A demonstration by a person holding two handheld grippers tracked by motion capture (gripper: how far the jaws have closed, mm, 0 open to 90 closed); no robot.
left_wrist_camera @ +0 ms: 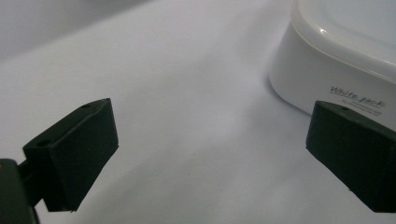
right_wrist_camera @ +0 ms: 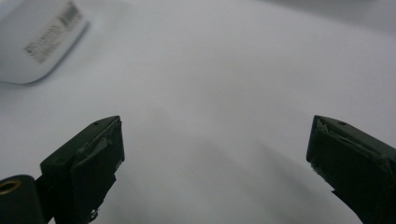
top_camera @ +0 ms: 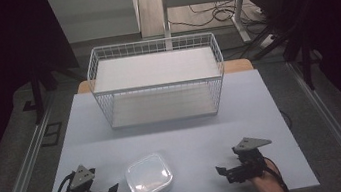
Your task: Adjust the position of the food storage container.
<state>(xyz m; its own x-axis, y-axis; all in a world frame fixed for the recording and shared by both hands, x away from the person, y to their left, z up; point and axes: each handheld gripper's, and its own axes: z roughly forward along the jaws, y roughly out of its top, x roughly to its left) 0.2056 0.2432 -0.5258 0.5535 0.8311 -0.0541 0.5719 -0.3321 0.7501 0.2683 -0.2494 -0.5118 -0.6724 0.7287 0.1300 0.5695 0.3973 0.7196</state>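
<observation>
A white lidded plastic container (top_camera: 149, 176) is sitting near the front edge of the pale surface (top_camera: 172, 121), between the two tools and well in front of the white wire basket (top_camera: 156, 80) standing at the far side. The left tool (top_camera: 112, 190) is resting just beside the container with its jaws spread wide and gripping nothing; in the left gripper view the container's rounded wall (left_wrist_camera: 303, 79) is lying close ahead of the far jaw. The right tool (top_camera: 221, 170) is waiting farther off, also spread and empty, with the container's corner (right_wrist_camera: 32, 42) showing at the upper left of the right gripper view. The container is looking light and probably empty, though the cloudy lid is hiding its inside. Its walls are smooth, glossy and tapering downward, so they are likely to be slippery, and the thin plastic may be flexing under a hard squeeze. The overhanging lid rim is looking like the safest hold, ideally pinched from two opposite sides, since one tool alone may be tipping it or popping the lid.
</observation>
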